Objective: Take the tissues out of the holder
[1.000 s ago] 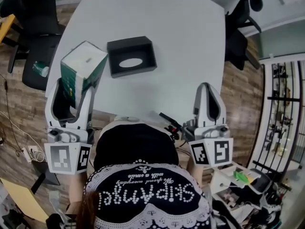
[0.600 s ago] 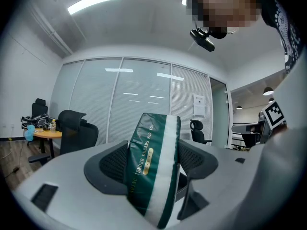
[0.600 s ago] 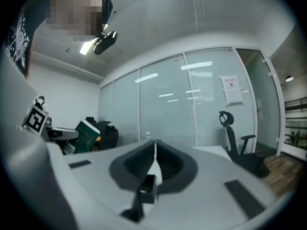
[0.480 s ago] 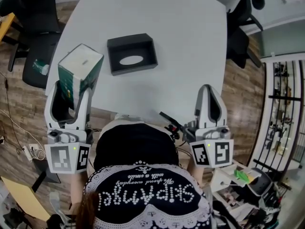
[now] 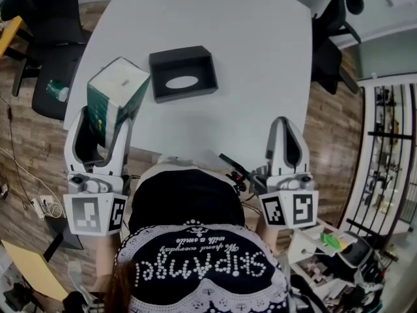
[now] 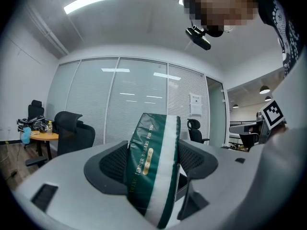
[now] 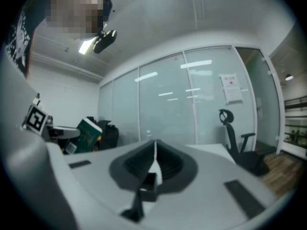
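Jaws of the left gripper (image 5: 101,121) stand wide, clamped on the green tissue pack (image 5: 116,90). The pack hangs tilted over the near-left edge of the white table (image 5: 260,57), near the black holder (image 5: 182,74). Only the head view shows that holder; the left gripper view shows the pack's gold lettering (image 6: 144,159). The right gripper (image 5: 285,129) is pressed together and empty at the table's near edge, with bare tabletop ahead.

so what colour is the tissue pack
Tissue pack: dark green with a white band, best in the left gripper view.
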{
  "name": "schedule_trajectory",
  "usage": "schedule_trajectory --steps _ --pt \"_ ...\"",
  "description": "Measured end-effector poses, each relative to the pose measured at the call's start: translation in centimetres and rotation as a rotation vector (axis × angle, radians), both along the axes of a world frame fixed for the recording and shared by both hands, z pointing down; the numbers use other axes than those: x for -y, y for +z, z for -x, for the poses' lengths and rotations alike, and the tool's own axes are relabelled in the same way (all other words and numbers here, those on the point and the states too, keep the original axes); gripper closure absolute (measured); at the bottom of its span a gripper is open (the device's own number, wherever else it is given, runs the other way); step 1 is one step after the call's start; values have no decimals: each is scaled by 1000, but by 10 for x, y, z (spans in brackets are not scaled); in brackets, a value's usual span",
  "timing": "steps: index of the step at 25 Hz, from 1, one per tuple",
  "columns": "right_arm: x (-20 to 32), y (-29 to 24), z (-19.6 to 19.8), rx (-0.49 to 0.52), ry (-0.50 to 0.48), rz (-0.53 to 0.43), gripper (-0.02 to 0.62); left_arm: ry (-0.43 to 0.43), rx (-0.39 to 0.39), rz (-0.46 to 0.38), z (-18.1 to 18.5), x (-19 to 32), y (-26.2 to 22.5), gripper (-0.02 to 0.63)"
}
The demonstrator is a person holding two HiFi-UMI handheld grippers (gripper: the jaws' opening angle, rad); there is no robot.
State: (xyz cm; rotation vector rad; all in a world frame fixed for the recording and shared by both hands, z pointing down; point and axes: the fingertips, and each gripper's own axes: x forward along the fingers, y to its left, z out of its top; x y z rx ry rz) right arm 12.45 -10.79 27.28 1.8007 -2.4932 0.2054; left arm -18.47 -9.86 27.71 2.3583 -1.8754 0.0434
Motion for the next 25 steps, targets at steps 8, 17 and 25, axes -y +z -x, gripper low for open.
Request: schedule_trajectory --steps 8,17,25 --pt "1 -1 -1 3 5 -3 560 6 2 -11 -1 1 -1 255" --pt "2 -2 0 2 0 -6 560 4 0 -16 -1 1 -3 256" --pt "2 -2 -1 3 3 -7 560 5 0 -19 -1 1 -4 256"
